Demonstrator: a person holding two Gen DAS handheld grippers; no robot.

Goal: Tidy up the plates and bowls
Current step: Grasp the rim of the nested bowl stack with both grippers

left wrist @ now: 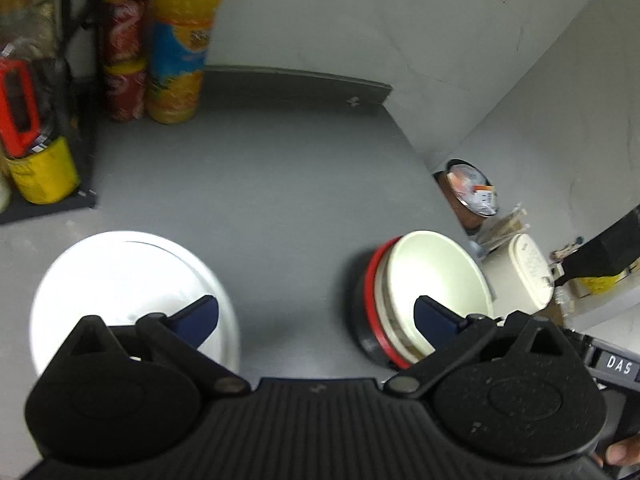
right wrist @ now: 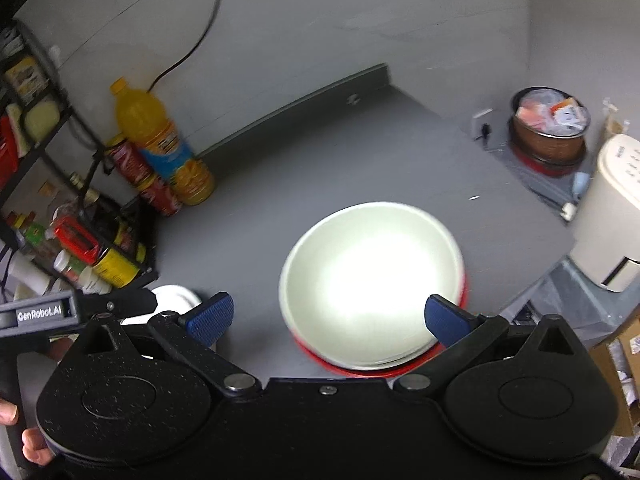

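1. A black rack (right wrist: 80,216) stands at the far left of the grey table (left wrist: 260,184), crowded with jars, bottles and a red holder (left wrist: 16,108).
2. Just right of the rack, against the wall, red cans (left wrist: 124,52) are stacked beside a tall orange juice bottle (left wrist: 182,44); the cans touch the bottle.
3. A white plate (left wrist: 116,276) lies flat on the table at the near left. In the left wrist view the left finger overlaps its near edge without pressing it.
4. The left gripper (left wrist: 316,314) is spread wide with nothing between its blue fingers (left wrist: 198,318), only bare table.
5. Well apart from the plate, to the right, a cream bowl (right wrist: 372,276) sits nested in a stack whose lowest bowl is black with a red rim (left wrist: 370,308). The stack stands near the table's right edge.
6. The right gripper (right wrist: 328,316) is likewise wide open and holds nothing; in its own view the bowl stack sits just beyond and between the fingers (right wrist: 212,316), untouched.
7. Off the table to the right are a brown bin (right wrist: 550,132) full of wrappers and a cream appliance (right wrist: 608,208).
8. A person's fingertips (right wrist: 32,444) show on the handles at the frame edges.
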